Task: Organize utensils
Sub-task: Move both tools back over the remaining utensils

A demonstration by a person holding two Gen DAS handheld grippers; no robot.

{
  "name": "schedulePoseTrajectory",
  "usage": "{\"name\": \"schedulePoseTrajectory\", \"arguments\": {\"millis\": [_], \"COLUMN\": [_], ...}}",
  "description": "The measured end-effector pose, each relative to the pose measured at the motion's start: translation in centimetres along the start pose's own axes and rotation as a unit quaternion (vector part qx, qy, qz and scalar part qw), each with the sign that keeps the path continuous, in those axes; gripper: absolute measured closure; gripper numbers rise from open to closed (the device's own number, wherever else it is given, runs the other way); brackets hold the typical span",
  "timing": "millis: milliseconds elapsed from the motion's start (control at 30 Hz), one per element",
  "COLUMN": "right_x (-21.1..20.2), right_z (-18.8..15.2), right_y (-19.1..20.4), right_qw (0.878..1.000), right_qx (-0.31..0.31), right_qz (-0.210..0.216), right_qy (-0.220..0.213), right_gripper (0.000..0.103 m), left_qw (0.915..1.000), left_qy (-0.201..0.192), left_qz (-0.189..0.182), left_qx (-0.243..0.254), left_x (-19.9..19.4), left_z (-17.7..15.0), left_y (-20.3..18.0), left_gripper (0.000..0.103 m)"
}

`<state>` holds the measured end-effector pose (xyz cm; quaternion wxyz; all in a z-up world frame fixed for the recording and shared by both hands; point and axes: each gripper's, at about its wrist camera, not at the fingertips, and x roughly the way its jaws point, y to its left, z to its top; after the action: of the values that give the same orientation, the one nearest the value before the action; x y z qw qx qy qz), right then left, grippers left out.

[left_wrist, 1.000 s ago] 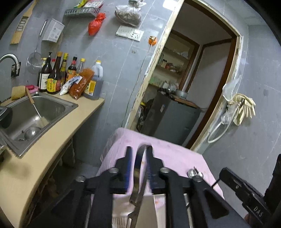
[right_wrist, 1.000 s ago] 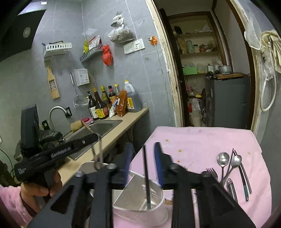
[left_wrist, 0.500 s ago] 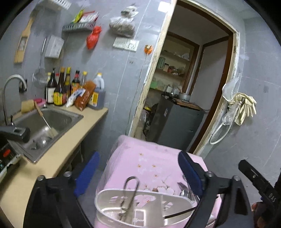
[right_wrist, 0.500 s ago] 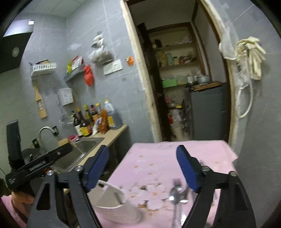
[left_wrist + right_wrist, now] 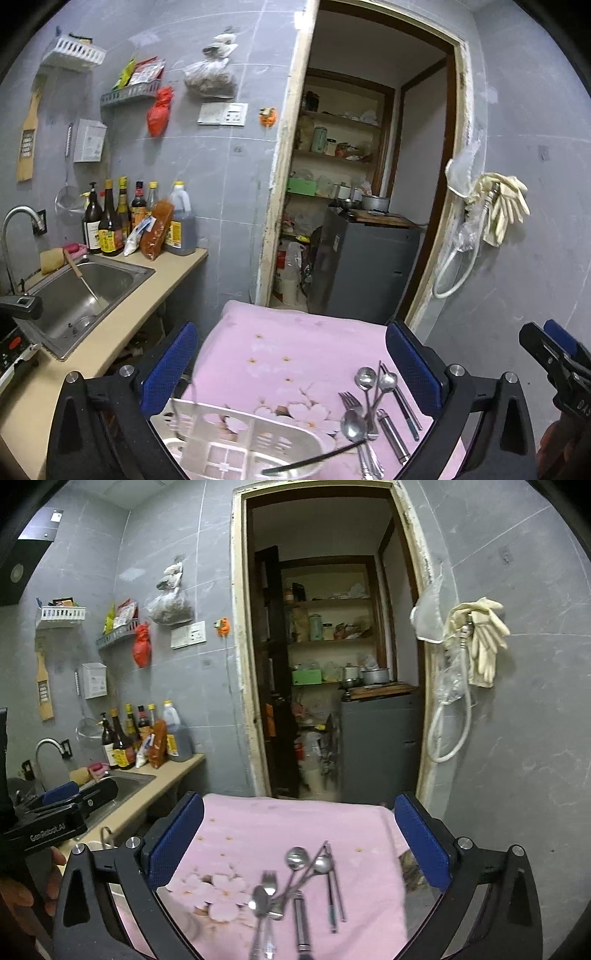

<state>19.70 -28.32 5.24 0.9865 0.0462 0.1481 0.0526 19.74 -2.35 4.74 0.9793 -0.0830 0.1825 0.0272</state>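
My left gripper [image 5: 291, 365] hangs above the near end of the pink-clothed table [image 5: 295, 332]; its jaws are opening wide with nothing between the pads. Just below it stands a white slotted utensil basket [image 5: 236, 443] with a thin black stick [image 5: 314, 459] leaning out of it. Loose spoons, a fork and other cutlery [image 5: 373, 406] lie on the cloth to its right. My right gripper [image 5: 299, 838] is also opening and empty, over the same cutlery pile [image 5: 295, 886]. Each gripper shows at the edge of the other's view: the right gripper [image 5: 545, 332], the left gripper [image 5: 83, 792].
A beige counter with a steel sink [image 5: 85, 291] runs along the left, with sauce bottles [image 5: 122, 221] at its far end. Behind the table is an open doorway with a grey cabinet [image 5: 362, 266]. Gloves and a hose [image 5: 495, 210] hang on the right wall.
Both grippers went from shut to wide open, letting go of a metal looped utensil and a thin black stick in the white basket. Both then drew back and up from it.
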Motion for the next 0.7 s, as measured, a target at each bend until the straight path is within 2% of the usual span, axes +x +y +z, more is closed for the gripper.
{"name": "schedulePoseTrajectory", "arguments": {"millis": [400, 700], "right_x": [-0.6, 0.1], "right_z": [-1.2, -2.6], "right_y": [-5.4, -9.4], "right_qw": [1.0, 0.999], "right_qx": [0.001, 0.003], "right_qz": [-0.018, -0.016], "right_qy": [0.014, 0.027], "right_gripper": [0.001, 0.001], "left_qw": [0.9998, 0.9992], "left_qy": [0.009, 0.02], "left_qz": [0.0, -0.005], "left_qx": [0.019, 0.034], "left_x": [0.4, 1.4], "left_z": [-1.5, -2.7], "left_y": [-5.4, -9.5], "left_gripper": [0.0, 0.0]}}
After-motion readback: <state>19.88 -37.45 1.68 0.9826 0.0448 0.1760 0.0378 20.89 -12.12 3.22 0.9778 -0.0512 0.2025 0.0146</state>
